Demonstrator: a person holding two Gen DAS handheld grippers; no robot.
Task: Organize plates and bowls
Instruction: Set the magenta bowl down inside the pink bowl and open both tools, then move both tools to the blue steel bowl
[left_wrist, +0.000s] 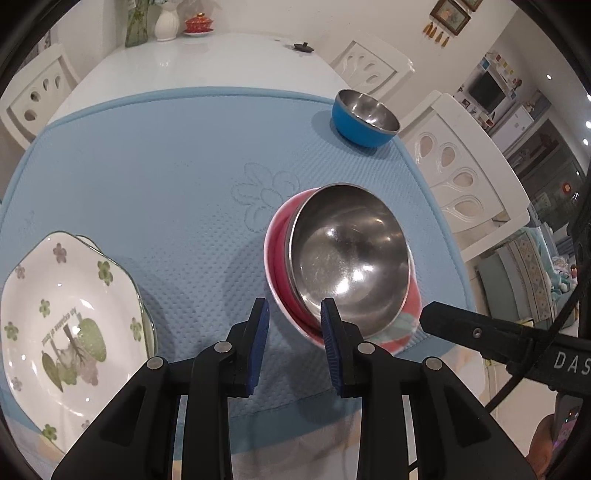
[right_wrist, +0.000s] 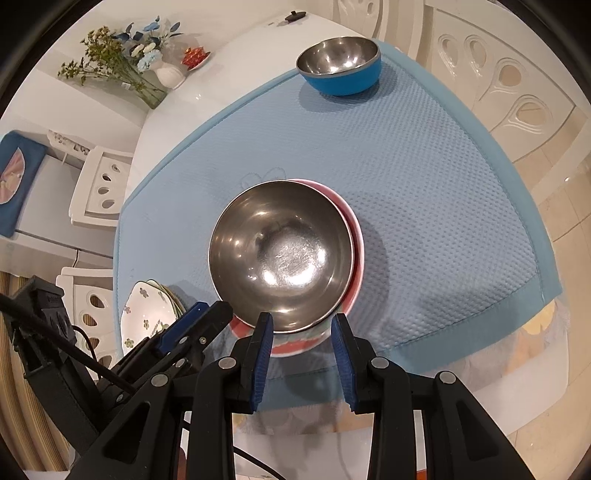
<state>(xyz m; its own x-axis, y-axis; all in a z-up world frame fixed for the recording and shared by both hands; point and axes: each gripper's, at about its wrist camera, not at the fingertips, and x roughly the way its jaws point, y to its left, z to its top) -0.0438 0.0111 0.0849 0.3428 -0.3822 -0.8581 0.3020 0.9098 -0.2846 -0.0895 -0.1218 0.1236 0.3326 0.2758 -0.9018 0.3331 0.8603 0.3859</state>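
Shiny metal bowl (right_wrist: 280, 254) sits in a pink bowl (right_wrist: 355, 236) on the blue mat (right_wrist: 424, 206), just ahead of the right hand-held gripper (right_wrist: 302, 334). Both hand-held grippers are open and empty; the left hand-held gripper (left_wrist: 293, 326) is beside it.

Left wrist: above table's near edge, facing forward-down.
Right wrist: the same, close over steel bowl (right_wrist: 282, 254).
Shared: blue mat (left_wrist: 155, 173), both bowls.
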